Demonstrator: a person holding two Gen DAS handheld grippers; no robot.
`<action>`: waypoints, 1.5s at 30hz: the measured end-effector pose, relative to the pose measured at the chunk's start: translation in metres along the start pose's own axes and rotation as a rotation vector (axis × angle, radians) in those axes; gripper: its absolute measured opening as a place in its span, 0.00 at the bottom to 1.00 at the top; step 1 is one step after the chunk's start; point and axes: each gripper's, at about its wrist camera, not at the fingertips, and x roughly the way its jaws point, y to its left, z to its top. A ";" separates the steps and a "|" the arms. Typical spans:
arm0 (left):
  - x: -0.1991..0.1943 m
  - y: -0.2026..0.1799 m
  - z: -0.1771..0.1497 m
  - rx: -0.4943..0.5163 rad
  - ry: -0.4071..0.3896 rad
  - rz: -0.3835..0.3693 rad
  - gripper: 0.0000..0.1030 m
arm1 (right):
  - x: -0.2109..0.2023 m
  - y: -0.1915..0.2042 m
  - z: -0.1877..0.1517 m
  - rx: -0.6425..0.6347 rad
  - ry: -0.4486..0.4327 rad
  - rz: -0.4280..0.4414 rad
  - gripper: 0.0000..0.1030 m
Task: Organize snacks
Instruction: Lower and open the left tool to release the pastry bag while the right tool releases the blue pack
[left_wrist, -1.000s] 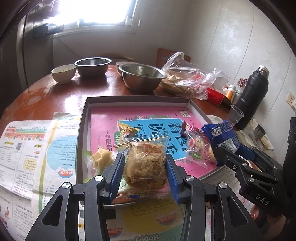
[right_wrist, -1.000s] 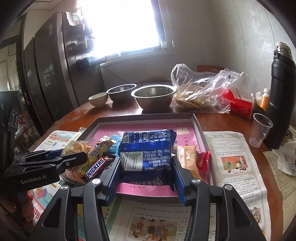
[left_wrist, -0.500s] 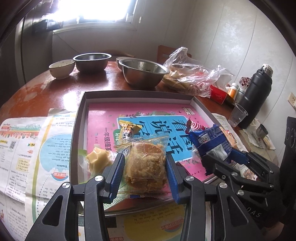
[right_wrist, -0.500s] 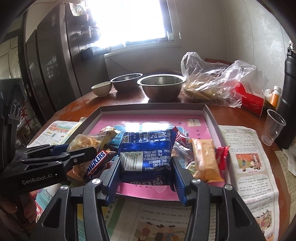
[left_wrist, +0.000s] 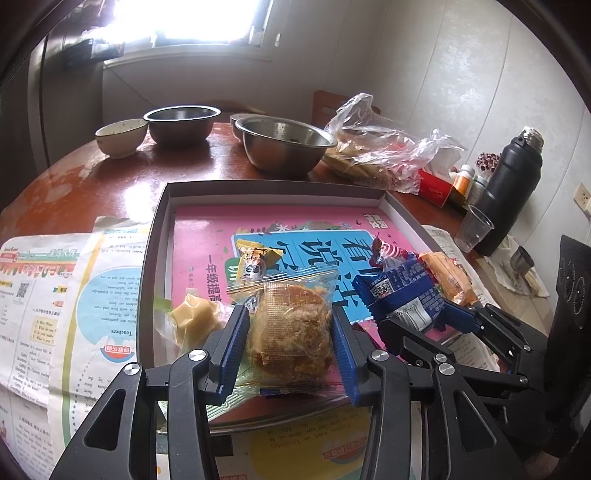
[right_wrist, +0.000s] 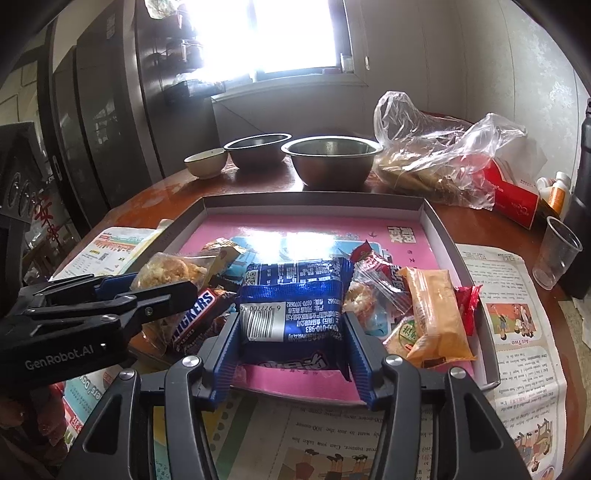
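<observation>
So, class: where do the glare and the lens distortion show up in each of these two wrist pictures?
Left wrist view: the window is blown out to white and shines off the red table; the tray's far rim bows and the corners go dark. Right wrist view: the same window glares, and a white patch washes out the print on the pink sheet.

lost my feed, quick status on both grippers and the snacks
Left gripper shut on clear-wrapped pastry. Right gripper opening, blue packet between fingers, over the tray. Snickers bar close alongside.
</observation>
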 end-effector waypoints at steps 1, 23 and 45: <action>0.000 0.000 0.000 0.000 0.001 0.000 0.46 | 0.000 0.000 0.000 0.001 0.001 -0.001 0.53; 0.001 -0.004 -0.003 0.019 0.007 0.010 0.46 | -0.006 -0.007 -0.002 0.028 0.002 -0.019 0.60; 0.003 -0.012 -0.005 0.045 0.018 0.013 0.55 | -0.022 -0.014 -0.004 0.053 -0.019 -0.023 0.61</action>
